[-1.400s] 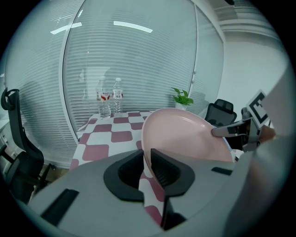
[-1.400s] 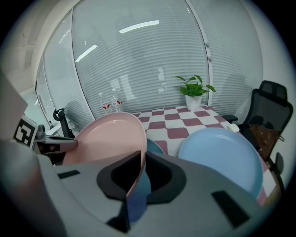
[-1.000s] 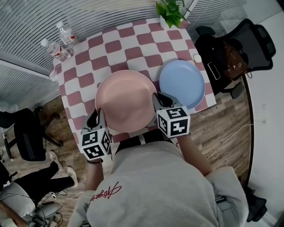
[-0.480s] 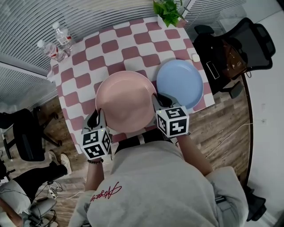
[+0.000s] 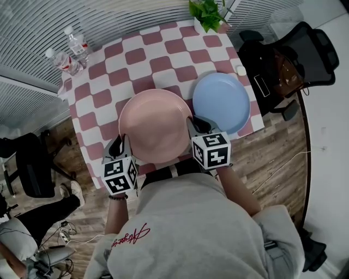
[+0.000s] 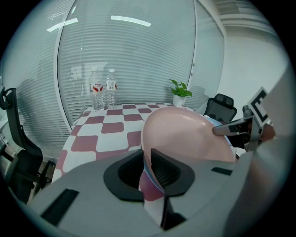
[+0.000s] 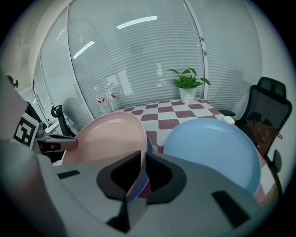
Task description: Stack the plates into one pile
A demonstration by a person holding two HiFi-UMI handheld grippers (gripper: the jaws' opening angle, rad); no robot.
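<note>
A pink plate (image 5: pixel 155 125) hangs over the near side of the checkered table (image 5: pixel 136 57), and both grippers grip it by the rim. My left gripper (image 5: pixel 121 144) is shut on its near-left edge, which runs between the pads in the left gripper view (image 6: pixel 147 164). My right gripper (image 5: pixel 195 125) is shut on its near-right edge (image 7: pixel 142 169). A thin blue edge shows just under the pink rim at the jaws. A light blue plate (image 5: pixel 222 102) lies flat on the table to the right, close beside the pink plate (image 7: pixel 108 139).
Two water bottles (image 5: pixel 68 54) stand at the table's far left corner and a potted plant (image 5: pixel 208 13) at the far right. A small white object (image 5: pixel 240 70) lies near the right edge. Office chairs stand at the right (image 5: pixel 305 52) and the left (image 5: pixel 30 163).
Both grippers and the pink plate keep their place. Someone's legs at the lower left have drawn away to the left.
</note>
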